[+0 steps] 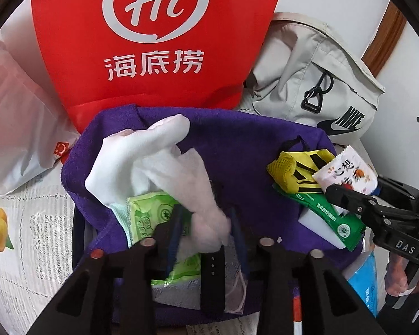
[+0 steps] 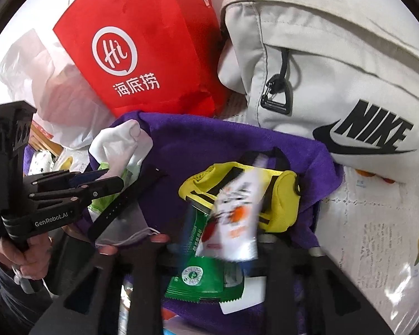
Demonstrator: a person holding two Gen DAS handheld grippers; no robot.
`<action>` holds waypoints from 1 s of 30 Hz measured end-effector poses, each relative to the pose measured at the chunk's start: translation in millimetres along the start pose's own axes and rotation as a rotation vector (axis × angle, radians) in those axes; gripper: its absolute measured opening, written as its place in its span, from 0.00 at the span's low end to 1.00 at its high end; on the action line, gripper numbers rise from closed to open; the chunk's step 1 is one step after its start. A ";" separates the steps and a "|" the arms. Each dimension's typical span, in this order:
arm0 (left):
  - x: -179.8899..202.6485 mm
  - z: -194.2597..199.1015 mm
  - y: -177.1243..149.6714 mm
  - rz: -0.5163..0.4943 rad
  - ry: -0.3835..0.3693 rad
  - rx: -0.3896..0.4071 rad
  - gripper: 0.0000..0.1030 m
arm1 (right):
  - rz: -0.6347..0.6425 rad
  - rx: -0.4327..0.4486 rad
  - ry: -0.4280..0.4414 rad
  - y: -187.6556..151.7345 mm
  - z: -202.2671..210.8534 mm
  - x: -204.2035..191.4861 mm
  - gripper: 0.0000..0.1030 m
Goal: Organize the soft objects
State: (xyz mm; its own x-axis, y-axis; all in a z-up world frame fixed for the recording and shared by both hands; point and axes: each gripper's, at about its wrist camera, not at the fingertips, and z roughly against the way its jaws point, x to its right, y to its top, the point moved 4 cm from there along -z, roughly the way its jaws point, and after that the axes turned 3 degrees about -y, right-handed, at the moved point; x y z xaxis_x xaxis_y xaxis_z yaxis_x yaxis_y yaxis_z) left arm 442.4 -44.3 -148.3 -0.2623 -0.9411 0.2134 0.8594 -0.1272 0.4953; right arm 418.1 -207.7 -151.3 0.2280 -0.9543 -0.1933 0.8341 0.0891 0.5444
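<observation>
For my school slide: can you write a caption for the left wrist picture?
Left gripper open over a white cloth on the purple towel.

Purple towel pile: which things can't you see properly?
White snack packet: right wrist view, blurred, print unreadable.
Green wipes pack: left wrist view, partly under white cloth and left gripper.
Blue pack: left wrist view, mostly behind purple towel.
</observation>
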 end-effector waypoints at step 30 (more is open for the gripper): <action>-10.0 88.2 -32.9 0.026 0.057 0.079 0.67 | 0.137 0.125 -0.107 3.4 71.4 -39.7 0.73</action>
State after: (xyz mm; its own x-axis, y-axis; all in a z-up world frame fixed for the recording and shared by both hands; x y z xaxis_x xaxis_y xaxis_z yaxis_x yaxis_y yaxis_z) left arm 378.0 -3.0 -92.5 -0.2132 -0.9604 0.1792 0.8274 -0.0800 0.5559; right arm 376.0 -190.0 -83.5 0.2746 -0.9612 -0.0261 0.7286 0.1903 0.6579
